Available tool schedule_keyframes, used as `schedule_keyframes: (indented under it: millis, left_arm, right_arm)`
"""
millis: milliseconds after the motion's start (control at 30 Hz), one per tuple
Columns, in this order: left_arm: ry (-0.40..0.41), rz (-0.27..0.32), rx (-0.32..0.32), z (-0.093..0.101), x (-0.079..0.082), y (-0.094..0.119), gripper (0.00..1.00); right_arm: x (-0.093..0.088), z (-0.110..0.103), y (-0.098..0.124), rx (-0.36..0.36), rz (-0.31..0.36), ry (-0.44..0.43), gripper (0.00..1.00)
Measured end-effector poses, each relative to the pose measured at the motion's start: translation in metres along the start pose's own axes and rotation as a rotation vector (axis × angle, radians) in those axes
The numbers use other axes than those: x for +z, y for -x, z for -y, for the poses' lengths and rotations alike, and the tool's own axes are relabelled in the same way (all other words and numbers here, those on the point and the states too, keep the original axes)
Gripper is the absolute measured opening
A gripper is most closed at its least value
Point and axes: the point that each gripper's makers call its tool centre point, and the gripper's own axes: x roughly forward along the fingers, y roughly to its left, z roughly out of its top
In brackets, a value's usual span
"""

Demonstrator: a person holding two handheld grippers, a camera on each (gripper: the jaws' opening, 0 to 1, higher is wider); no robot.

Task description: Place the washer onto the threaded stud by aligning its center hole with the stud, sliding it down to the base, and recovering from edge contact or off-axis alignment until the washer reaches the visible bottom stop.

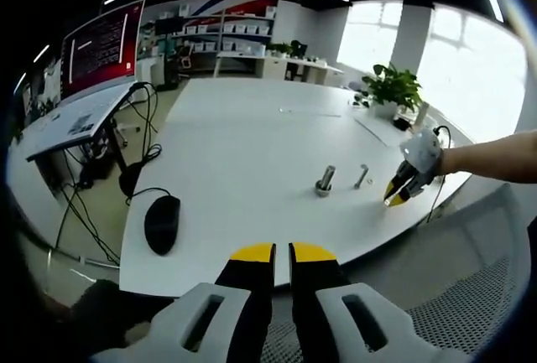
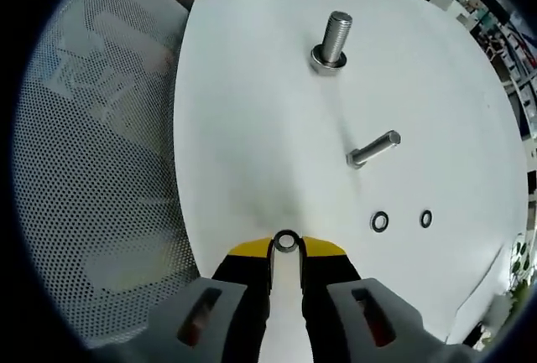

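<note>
A white table point(image 1: 243, 153) is stretching across a bright office, with shelves point(image 1: 226, 32) along the far wall, a potted plant point(image 1: 393, 88) by the windows and a black mouse point(image 1: 162, 222) lying near the table's edge. The right gripper point(image 2: 286, 247) is pinching a washer point(image 2: 286, 241) between its yellow tips, low over the tabletop. An upright threaded stud point(image 2: 332, 40) is standing well ahead, a second bolt point(image 2: 373, 149) lying on its side between. Two spare washers point(image 2: 380, 221) are resting nearby. The left gripper point(image 1: 282, 252) is hovering at the table's edge, jaws nearly together and gripping nothing.
</note>
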Motion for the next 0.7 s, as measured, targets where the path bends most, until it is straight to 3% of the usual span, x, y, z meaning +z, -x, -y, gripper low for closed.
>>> schedule_keyframes:
  millis: [267, 700]
  left_arm:
    - [0.002, 0.001, 0.000, 0.000, 0.000, 0.000, 0.04]
    - [0.005, 0.004, 0.001, -0.001, 0.001, 0.000, 0.04]
  right_arm:
    - [0.009, 0.006, 0.014, 0.013, 0.014, -0.029, 0.13]
    - [0.027, 0.018, 0.028, -0.041, 0.078, -0.062, 0.13]
